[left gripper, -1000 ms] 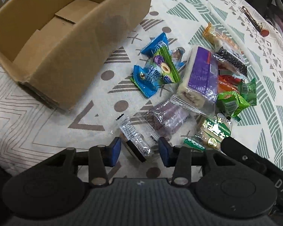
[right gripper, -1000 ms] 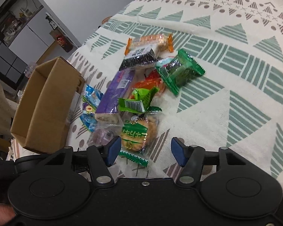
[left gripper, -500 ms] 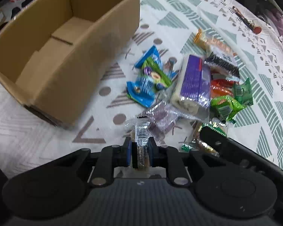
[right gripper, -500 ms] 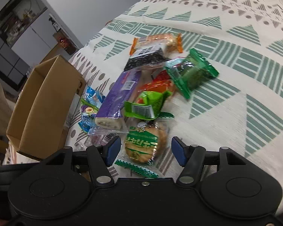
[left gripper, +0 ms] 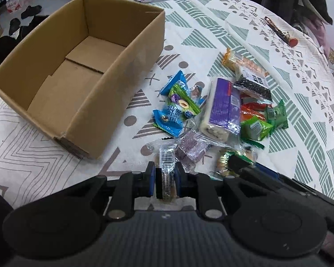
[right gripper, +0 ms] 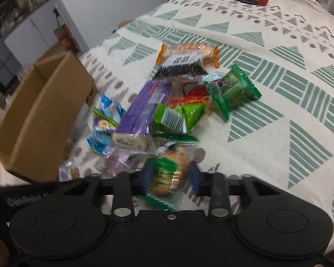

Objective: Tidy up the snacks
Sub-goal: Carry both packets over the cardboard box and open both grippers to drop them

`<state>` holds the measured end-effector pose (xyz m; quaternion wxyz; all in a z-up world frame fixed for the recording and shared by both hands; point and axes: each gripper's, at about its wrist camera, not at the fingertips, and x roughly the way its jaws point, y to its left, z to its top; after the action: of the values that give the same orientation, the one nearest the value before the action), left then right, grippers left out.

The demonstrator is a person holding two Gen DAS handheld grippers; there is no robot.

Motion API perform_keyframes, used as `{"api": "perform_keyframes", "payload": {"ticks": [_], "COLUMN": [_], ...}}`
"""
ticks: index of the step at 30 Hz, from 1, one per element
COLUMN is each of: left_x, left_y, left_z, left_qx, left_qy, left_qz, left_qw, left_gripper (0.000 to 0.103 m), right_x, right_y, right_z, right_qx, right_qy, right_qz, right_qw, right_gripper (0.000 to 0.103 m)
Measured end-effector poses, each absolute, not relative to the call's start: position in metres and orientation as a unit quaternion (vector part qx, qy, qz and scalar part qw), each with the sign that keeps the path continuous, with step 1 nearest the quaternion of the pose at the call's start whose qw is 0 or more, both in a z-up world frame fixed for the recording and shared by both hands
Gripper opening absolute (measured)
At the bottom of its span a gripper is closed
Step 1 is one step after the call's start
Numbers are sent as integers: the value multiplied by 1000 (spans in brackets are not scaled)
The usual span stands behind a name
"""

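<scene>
Your left gripper (left gripper: 165,179) squeezes a small clear-wrapped dark cookie (left gripper: 166,166). Your right gripper (right gripper: 170,178) pinches a round golden cake in green-and-clear wrap (right gripper: 170,173). The open brown cardboard box (left gripper: 124,84) sits nearby.

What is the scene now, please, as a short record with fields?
surface: table with patterned cloth
container: cardboard box, open, nothing seen inside
left tool: shut on clear-wrapped snack
right tool: closing around green-label biscuit pack; contact unclear, blurred
remaining: snack pile beside the box
</scene>
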<state>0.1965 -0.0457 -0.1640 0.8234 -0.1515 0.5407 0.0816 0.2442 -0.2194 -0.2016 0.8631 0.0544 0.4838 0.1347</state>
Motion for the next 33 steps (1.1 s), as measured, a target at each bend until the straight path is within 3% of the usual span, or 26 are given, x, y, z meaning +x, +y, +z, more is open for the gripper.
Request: {"api": "perform_keyframes", "payload": {"ticks": [9,33], "left_x": [182,168], "left_y": [-43,7], "left_z": [-148,-79], "left_qx": [-152,-172], "left_qy": [518,443], "left_qz": [74,71], "left_qw": [838,877], "left_gripper": [17,17], "right_x": [230,215], "right_y": [-226,-193], "right_z": [-184,-101], "right_qx": [83,95], "right_qy": [466,370], "right_qz": [135,183], "right_qw": [870,906], "right_gripper": [17,17]}}
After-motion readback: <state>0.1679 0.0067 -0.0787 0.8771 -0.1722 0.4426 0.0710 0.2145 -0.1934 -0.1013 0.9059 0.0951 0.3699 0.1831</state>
